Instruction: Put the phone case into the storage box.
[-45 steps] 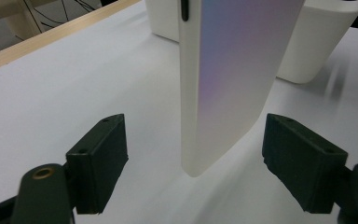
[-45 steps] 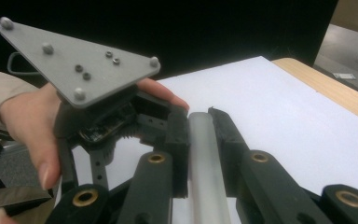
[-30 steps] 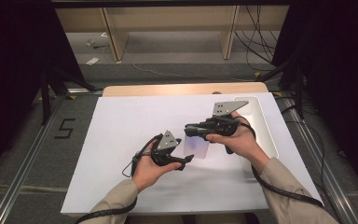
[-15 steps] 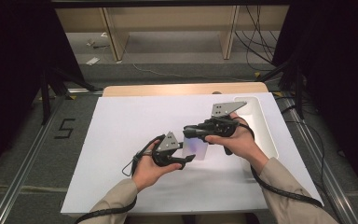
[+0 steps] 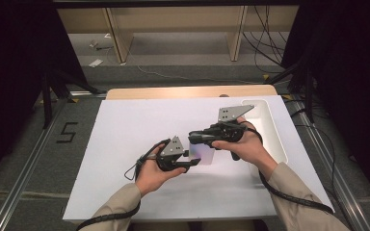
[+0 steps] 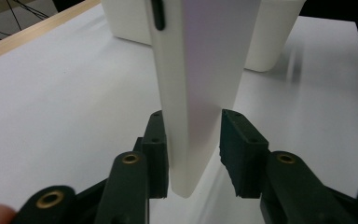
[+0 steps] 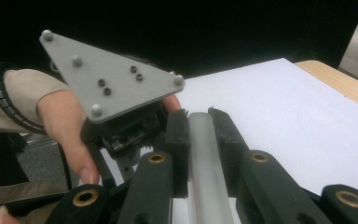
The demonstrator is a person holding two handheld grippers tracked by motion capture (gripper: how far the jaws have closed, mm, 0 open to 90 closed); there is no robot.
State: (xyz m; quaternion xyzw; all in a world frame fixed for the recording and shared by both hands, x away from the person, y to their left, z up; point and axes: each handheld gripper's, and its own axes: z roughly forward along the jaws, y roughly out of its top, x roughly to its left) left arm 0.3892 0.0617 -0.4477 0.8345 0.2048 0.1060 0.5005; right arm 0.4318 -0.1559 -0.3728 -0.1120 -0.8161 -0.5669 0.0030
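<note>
My right gripper [image 7: 198,122] clamps the flat white slab [image 6: 200,84] by its edge, steadying it above the table [image 5: 125,125] while my left gripper's [image 6: 193,149] jaws, just closing, straddle its end, one pad touching.

overhead forward-down, two close gripper views

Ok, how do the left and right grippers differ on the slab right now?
The right gripper is clamped on the white slab, pads tight on both sides. The left gripper is not: a gap shows at one pad, though its jaws have just been closing. In the high view the right gripper points left and the left gripper points right. Both have the slab between their jaws.
</note>
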